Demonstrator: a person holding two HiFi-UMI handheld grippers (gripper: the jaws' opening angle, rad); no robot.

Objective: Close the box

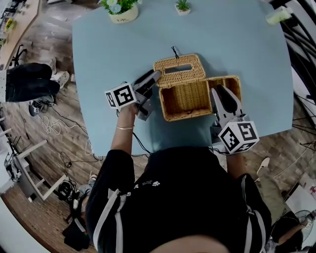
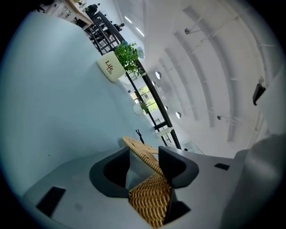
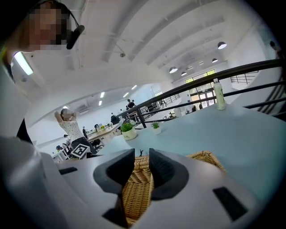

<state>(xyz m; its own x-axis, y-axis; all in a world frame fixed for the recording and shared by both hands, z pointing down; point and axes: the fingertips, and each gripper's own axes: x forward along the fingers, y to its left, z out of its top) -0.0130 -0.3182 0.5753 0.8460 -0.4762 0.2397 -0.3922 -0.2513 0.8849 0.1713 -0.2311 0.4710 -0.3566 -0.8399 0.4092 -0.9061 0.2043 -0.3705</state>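
A wicker box (image 1: 186, 101) stands on the blue table (image 1: 237, 44) with its slotted lid (image 1: 178, 70) swung up and back. A second wicker section (image 1: 228, 83) lies to its right. My left gripper (image 1: 153, 77) is at the lid's left edge. In the left gripper view the lid's rim (image 2: 139, 151) runs between the jaws of the left gripper (image 2: 144, 154), which stand wide with a gap on the left side. My right gripper (image 1: 218, 93) straddles the box's right wall. In the right gripper view, the right gripper (image 3: 141, 157) has its jaws pinched on the wicker wall (image 3: 136, 188).
Two potted plants (image 1: 122, 10) (image 1: 183, 6) and a pale bottle (image 1: 278, 15) stand along the table's far edge. The near table edge lies just behind both grippers. Cables (image 1: 49, 123) lie on the floor to the left. A person (image 3: 69, 127) stands in the distant background.
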